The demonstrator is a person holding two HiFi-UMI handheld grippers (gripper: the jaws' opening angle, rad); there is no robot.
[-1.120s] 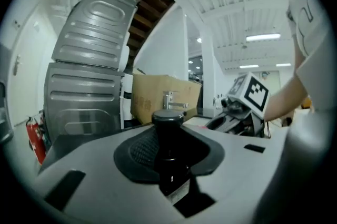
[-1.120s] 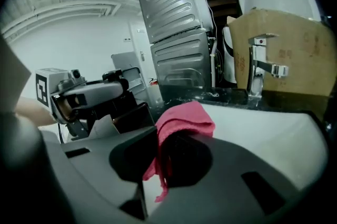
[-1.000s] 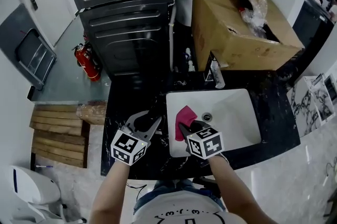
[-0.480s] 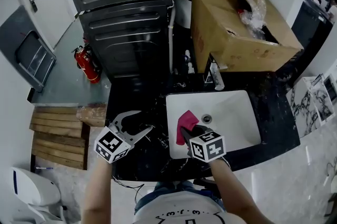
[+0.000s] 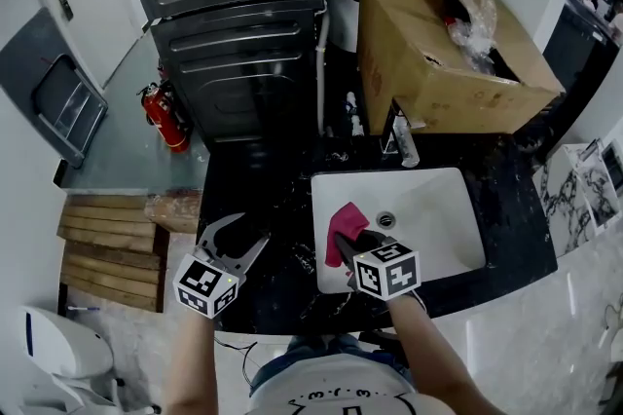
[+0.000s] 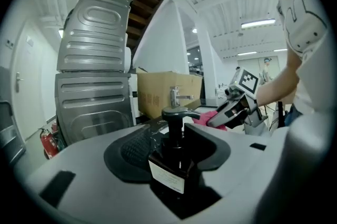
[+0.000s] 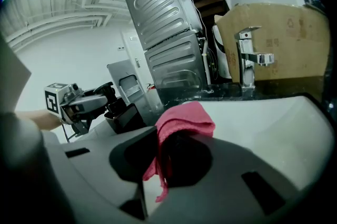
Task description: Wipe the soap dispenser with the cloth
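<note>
A dark soap dispenser with a pump head stands on the black counter between the jaws of my left gripper. Those jaws are opening and their pads stand off the bottle. In the head view the left gripper is at the counter's front left, where the bottle is hard to make out against the dark top. My right gripper is shut on a pink cloth over the left rim of the sink. In the right gripper view the cloth bunches out of the jaws, and the dispenser shows to its left.
A white sink with a chrome faucet sits in the black counter. A large open cardboard box stands behind the faucet. Stacked metal appliances rise at the back left, and a red fire extinguisher stands on the floor.
My left gripper has opened and drawn back toward the lower left, off the soap dispenser. The right gripper and its cloth have stayed put.
</note>
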